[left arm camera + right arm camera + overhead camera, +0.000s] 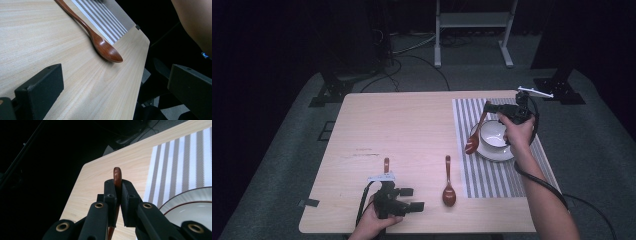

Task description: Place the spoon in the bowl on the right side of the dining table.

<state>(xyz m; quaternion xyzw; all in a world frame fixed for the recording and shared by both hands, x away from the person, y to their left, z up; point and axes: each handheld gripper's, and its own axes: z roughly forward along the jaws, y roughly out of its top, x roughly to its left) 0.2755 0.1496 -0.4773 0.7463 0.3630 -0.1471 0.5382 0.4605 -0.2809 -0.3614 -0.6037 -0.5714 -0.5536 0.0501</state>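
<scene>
A: held spoon (pixel 475 134)?
B: reddish-brown wood, glossy, right of centre in the high view; right gripper (pixel 490 107) clamped on its handle end, bowl hanging down at the left rim of the white saucer (pixel 492 154), beside the cup (pixel 493 134)

A: left gripper (pixel 413 199)?
B: lower left of centre, jaws wide apart, nothing between them

A: room?
B: second spoon (pixel 448 182) lies bottom centre, just left of the striped mat (pixel 482 175); a third spoon (pixel 386 164) lies above the left gripper; table (pixel 402 125) bare across upper left, its near edge close under the left gripper
</scene>
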